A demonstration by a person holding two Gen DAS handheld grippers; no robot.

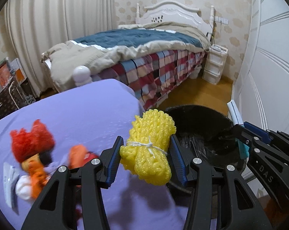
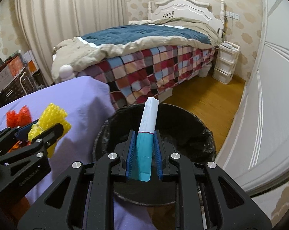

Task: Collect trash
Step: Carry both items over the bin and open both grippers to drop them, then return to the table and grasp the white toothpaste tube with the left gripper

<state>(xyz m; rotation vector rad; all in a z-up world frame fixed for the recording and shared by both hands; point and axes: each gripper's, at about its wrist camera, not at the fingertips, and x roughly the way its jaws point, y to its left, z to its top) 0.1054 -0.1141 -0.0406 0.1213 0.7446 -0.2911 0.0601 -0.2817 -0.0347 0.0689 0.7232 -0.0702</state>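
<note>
A bin (image 2: pixel 182 115) lined with a black bag is positioned directly beneath the right tool (image 2: pixel 143 153), evidently so held items drop in; its contents cannot be made out. The tabletop (image 1: pixel 77 115), lavender-covered, lies below the left tool (image 1: pixel 145 157). A yellow foam net (image 1: pixel 150 145) is pinched there, near the bin's rim. A teal-and-white packet (image 2: pixel 147 134) is clamped upright over the bin's opening.
</note>
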